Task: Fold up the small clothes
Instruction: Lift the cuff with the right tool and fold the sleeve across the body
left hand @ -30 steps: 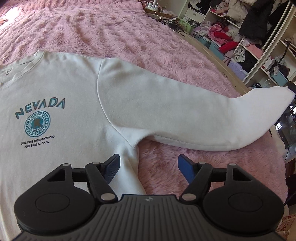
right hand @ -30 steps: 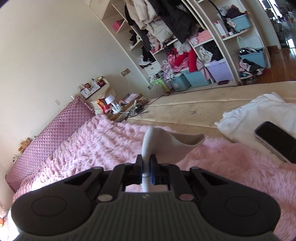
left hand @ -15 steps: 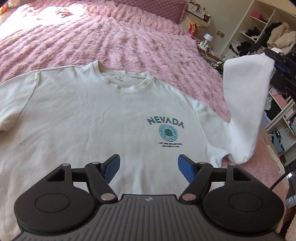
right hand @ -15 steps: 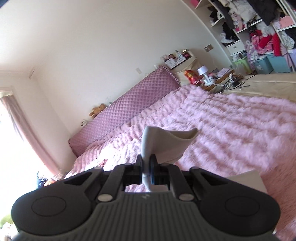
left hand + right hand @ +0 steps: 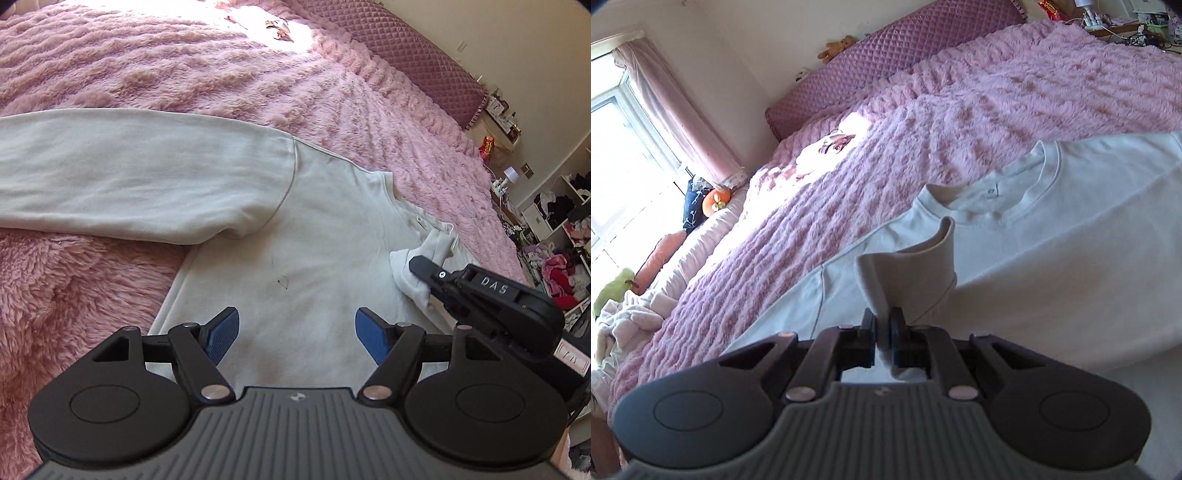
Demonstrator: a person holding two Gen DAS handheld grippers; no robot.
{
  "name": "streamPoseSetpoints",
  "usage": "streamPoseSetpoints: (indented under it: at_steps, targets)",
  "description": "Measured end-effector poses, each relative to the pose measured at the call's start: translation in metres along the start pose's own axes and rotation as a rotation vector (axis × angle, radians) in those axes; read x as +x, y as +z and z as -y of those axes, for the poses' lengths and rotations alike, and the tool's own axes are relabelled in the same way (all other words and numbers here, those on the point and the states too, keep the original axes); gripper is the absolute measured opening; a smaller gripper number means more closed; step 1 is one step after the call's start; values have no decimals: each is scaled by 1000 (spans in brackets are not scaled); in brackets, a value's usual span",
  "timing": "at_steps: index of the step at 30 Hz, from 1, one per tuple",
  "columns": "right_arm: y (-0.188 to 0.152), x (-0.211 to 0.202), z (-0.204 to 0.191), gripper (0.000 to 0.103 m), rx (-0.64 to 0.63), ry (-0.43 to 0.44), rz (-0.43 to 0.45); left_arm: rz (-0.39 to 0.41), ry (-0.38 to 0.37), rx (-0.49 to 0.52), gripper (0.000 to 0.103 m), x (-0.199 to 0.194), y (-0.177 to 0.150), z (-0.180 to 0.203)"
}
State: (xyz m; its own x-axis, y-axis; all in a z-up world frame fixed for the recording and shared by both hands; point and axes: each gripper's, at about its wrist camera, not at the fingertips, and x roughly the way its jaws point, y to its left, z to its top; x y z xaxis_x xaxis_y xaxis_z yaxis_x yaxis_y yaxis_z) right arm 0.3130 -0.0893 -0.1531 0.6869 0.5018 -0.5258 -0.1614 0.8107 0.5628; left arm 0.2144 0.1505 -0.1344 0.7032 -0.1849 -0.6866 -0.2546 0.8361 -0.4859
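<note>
A white sweatshirt (image 5: pixel 303 236) lies flat on the pink fluffy bedspread (image 5: pixel 221 74). Its other sleeve (image 5: pixel 129 173) stretches out to the left. My left gripper (image 5: pixel 295 330) is open and empty, hovering over the sweatshirt's body. My right gripper (image 5: pixel 885 325) is shut on the sleeve cuff (image 5: pixel 916 273) and holds it over the chest, just below the neckline (image 5: pixel 997 206). The right gripper also shows in the left wrist view (image 5: pixel 480 291), with the cuff (image 5: pixel 424 258) bunched in it near the collar.
A quilted purple headboard (image 5: pixel 886 62) runs along the bed's far side. A window with a pink curtain (image 5: pixel 676 107) is at the left. Cluttered shelves with clothes (image 5: pixel 557 240) stand beyond the bed. Pillows and a blanket (image 5: pixel 639 295) lie at the bed's left edge.
My right gripper has carried the sleeve cuff up and across, onto the sweatshirt's chest near the collar. My left gripper has swung left, from the NEVADA print towards the other sleeve.
</note>
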Motion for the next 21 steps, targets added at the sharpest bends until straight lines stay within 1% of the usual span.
streamPoseSetpoints:
  at_steps: [1,3,4,5,6,7,8,10,11,14,15,16,20,21]
  targets:
    - [-7,5,2,8,-6,-6,-16,4,-14,-16,84,2,3,-3]
    - [-17,10,6,17,-11,-4,-56,-2,-74,-63,84,9,8,-11]
    - [-20,12,9,37,-5,10,-83,-16,-111,-92,84,15,10,-15]
    - [-20,14,11,53,2,38,-121,-25,-130,-103,84,20,13,-14]
    - [-20,10,11,57,-2,46,-136,-34,-164,-95,84,28,14,-12]
    - [-20,4,11,58,-22,48,-153,-33,-191,-84,84,34,17,-9]
    - [-17,-3,10,58,-52,53,-169,-29,-202,-74,84,39,19,-6]
    - [-10,-26,14,58,-97,52,-157,-26,-210,-28,84,49,22,3]
    - [-5,-40,19,58,-110,48,-143,-23,-206,8,84,54,22,8]
    - [4,-81,39,58,-113,23,-100,-37,-142,111,84,72,21,21]
    - [7,-92,46,58,-113,7,-86,-53,-137,123,84,77,20,22]
    - [10,-102,53,58,-115,-15,-71,-68,-146,129,84,83,19,24]
    - [20,-136,86,58,-97,-117,-19,-93,-202,125,84,96,20,30]
    - [20,-143,94,58,-84,-136,-12,-103,-217,115,80,100,21,31]
